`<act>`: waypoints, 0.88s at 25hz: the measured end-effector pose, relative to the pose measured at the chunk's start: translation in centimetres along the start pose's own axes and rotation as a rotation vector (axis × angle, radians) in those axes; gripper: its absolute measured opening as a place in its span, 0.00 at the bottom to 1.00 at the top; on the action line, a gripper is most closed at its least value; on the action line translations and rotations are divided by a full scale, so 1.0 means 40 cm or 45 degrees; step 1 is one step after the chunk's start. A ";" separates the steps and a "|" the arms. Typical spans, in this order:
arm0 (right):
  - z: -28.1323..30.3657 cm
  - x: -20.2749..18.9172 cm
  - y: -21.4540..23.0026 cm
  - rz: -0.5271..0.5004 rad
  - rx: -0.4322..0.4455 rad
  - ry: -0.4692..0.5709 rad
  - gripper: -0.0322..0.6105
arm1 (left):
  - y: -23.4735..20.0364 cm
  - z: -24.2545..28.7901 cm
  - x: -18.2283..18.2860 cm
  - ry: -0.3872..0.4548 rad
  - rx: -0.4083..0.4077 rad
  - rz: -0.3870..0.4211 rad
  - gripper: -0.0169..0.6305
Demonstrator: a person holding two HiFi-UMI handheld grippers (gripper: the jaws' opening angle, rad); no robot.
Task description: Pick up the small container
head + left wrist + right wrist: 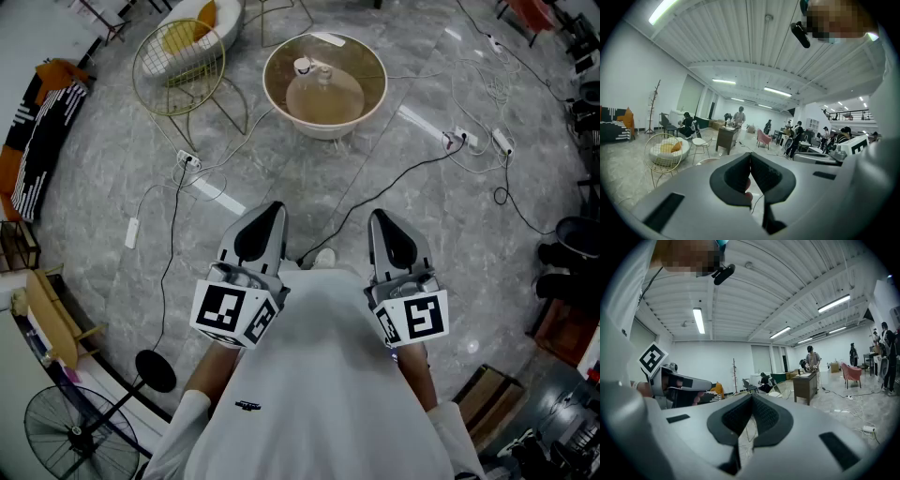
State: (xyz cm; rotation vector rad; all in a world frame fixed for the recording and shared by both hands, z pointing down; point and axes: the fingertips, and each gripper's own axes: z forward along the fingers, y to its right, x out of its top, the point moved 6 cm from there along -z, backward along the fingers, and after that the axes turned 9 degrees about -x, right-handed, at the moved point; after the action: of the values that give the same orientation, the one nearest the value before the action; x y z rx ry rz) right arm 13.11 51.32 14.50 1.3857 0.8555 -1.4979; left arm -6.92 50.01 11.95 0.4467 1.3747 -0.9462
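Observation:
The small white container (303,66) stands on a round beige table (370,70) at the top of the head view, beside a clear domed lid (324,92). My left gripper (270,210) and right gripper (379,217) are held side by side in front of the person's white shirt, well short of the table and pointing toward it. In the left gripper view the left gripper (750,158) has its dark pads together with nothing between them. The right gripper (751,400) is likewise shut and empty in the right gripper view. The container shows in neither gripper view.
A gold wire chair (181,58) with a yellow cushion stands left of the table. Cables and power strips (457,139) run across the grey marble floor. A floor fan (70,436) is at the lower left. People and furniture stand far off in the hall.

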 end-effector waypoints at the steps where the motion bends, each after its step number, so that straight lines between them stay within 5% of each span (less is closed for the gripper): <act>1: 0.000 0.001 0.002 0.001 0.000 0.001 0.05 | 0.002 0.002 -0.001 0.001 0.006 0.009 0.06; 22: -0.049 -0.002 0.109 0.117 -0.021 0.100 0.06 | 0.097 0.076 0.006 -0.017 -0.017 0.053 0.06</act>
State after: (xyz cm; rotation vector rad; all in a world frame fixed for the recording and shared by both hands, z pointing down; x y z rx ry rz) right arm 17.87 51.58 14.67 1.4607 0.8393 -1.3715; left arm -2.03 49.88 11.33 0.4568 1.3539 -0.9041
